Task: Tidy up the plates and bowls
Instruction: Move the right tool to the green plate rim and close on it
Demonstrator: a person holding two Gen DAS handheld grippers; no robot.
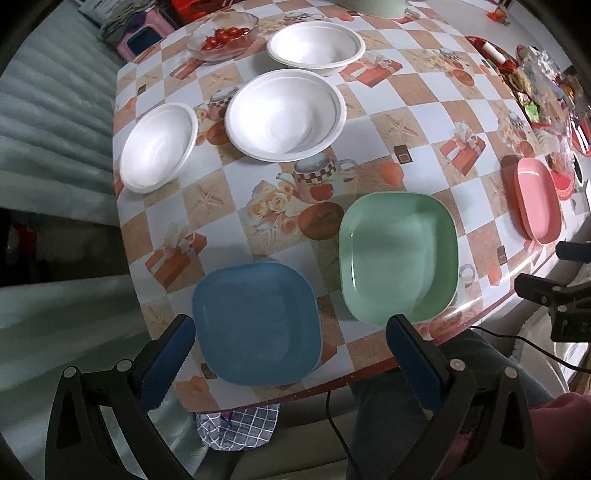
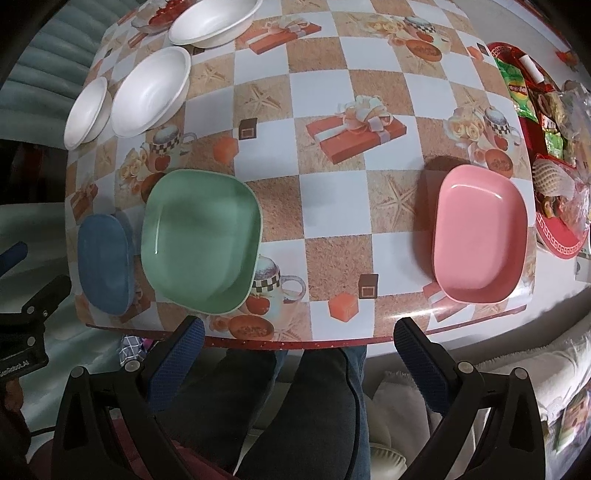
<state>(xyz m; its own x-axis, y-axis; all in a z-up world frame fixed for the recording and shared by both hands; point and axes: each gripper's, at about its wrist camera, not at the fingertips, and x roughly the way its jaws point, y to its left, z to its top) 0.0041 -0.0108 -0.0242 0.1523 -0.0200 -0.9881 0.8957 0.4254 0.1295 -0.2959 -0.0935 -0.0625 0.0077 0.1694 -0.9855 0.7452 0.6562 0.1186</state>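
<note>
A blue plate (image 1: 256,323) lies at the table's near edge, a green plate (image 1: 399,254) to its right and a pink plate (image 1: 537,201) further right. Three white bowls (image 1: 286,116) (image 1: 159,147) (image 1: 316,46) stand apart behind them. My left gripper (image 1: 288,354) is open and empty, its fingers on either side of the blue plate's near part, above it. My right gripper (image 2: 299,356) is open and empty, held in front of the table edge between the green plate (image 2: 201,243) and the pink plate (image 2: 480,234). The blue plate (image 2: 103,258) and bowls (image 2: 151,92) show at the left there.
A glass bowl of cherry tomatoes (image 1: 223,35) stands at the far left corner. A red tray of snacks (image 2: 550,147) fills the right side. The checked tablecloth (image 2: 332,221) covers the table. A person's legs (image 2: 295,406) are under the near edge.
</note>
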